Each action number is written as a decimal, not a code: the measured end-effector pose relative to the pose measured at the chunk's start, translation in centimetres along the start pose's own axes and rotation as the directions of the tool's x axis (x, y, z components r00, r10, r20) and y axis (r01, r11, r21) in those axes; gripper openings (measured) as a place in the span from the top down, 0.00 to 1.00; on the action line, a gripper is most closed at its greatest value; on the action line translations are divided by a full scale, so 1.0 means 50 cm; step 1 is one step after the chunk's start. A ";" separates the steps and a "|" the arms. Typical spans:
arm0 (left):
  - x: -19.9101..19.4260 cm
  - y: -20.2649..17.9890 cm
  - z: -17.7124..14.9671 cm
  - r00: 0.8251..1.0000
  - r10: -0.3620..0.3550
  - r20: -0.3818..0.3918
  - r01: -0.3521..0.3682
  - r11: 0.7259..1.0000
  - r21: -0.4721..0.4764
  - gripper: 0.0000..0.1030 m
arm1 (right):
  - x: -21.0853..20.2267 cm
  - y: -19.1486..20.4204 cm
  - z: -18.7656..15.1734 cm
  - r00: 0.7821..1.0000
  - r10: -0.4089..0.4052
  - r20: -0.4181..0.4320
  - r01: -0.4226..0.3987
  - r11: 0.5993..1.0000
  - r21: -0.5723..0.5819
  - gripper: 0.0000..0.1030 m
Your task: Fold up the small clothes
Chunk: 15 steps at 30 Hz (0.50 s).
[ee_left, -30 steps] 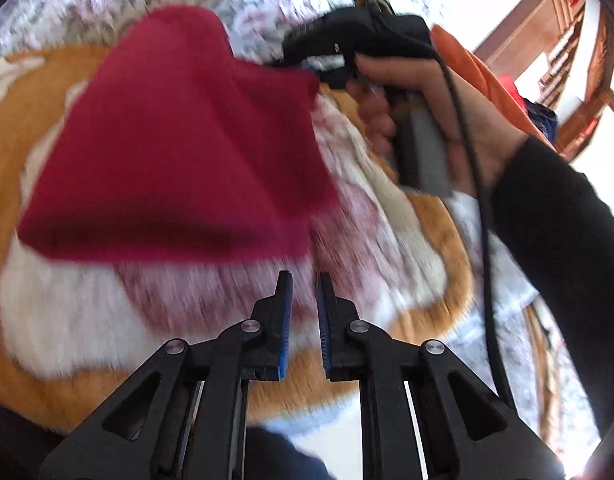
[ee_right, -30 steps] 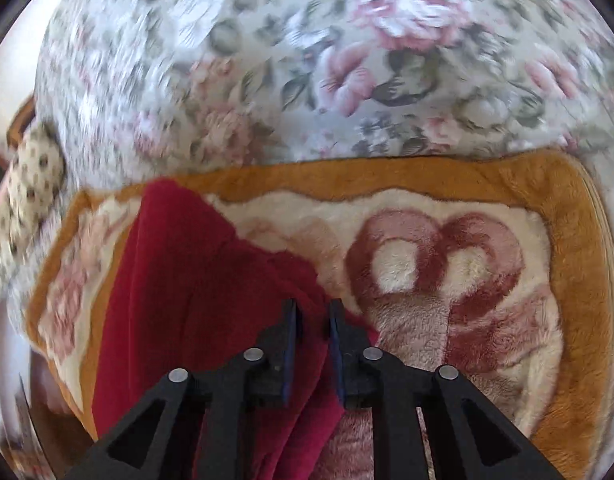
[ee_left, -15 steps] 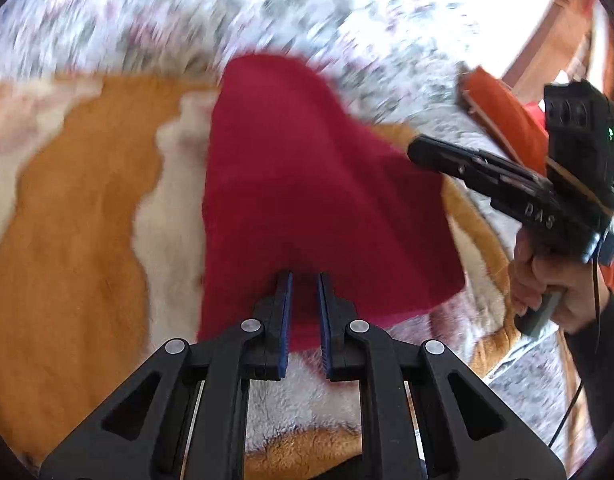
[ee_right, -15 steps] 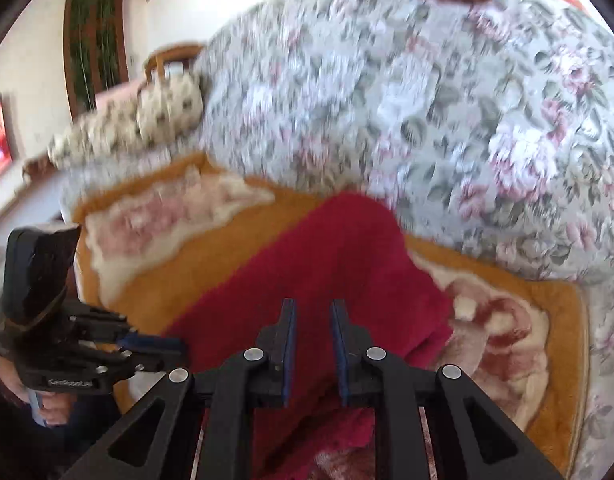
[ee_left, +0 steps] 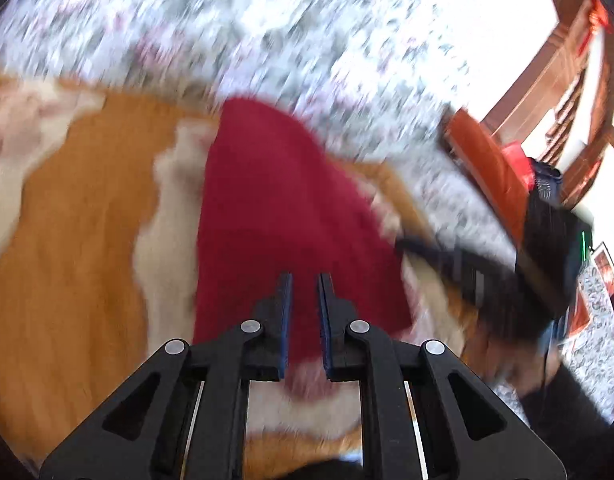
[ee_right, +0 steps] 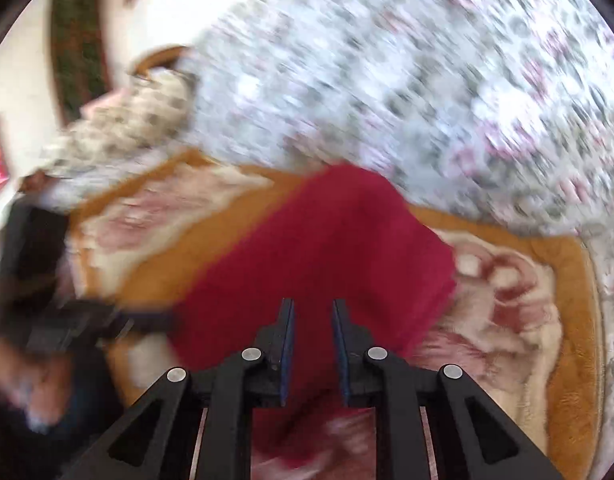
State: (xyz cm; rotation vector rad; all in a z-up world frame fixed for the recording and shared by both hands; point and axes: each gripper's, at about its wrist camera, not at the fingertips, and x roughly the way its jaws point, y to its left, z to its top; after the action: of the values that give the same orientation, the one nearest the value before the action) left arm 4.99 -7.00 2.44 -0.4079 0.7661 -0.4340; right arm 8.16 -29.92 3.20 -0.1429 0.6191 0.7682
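Lying folded on the blanket (ee_right: 567,320), the red cloth (ee_right: 327,264) has been released; right gripper (ee_right: 313,344) jaws are opening empty, left gripper (ee_left: 305,316) jaws clenched on nothing.

The cloth (ee_left: 291,216) lies flat on the blanket (ee_left: 75,248), which is spread over the sofa seat. Behind the cloth rises the sofa back (ee_left: 267,36), and the cloth's far edge reaches close to it. In the left wrist view the left gripper (ee_left: 305,280) hangs over the cloth's near edge, and the right gripper (ee_left: 407,246) sits at the cloth's right edge, with a cushion (ee_left: 491,176) further right of the cloth, against the sofa back. In the right wrist view the right gripper (ee_right: 311,306) hangs over the cloth's near part, the left gripper (ee_right: 163,322) lies at the cloth's left edge, and a pillow (ee_right: 123,132) lies well left of the cloth and behind it.
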 end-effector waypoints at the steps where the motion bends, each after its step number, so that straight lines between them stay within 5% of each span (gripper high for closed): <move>1: 0.010 -0.009 0.035 1.000 0.000 0.007 0.000 1.000 0.024 0.91 | -0.004 0.015 -0.011 1.000 0.018 -0.004 -0.018 1.000 -0.018 0.83; 6: 0.121 -0.010 0.179 0.999 0.032 -0.017 -0.031 0.999 0.020 0.91 | 0.069 0.047 -0.100 0.987 -0.067 -0.144 0.054 0.994 -0.098 0.83; 10: 0.272 0.026 0.243 0.979 0.139 -0.147 -0.145 0.989 -0.031 0.91 | 0.069 0.025 -0.132 0.999 -0.025 -0.038 0.024 0.999 -0.029 0.83; 15: 0.371 0.101 0.237 0.940 0.253 -0.230 -0.276 0.959 -0.070 0.97 | 0.068 0.010 -0.134 1.000 0.016 -0.020 -0.015 1.000 0.007 0.83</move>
State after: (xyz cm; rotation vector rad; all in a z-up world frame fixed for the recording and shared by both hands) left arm 26.72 -9.99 -2.93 -0.3478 1.0468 -0.1881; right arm 6.52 -29.75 -4.16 -0.1401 0.6420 0.7804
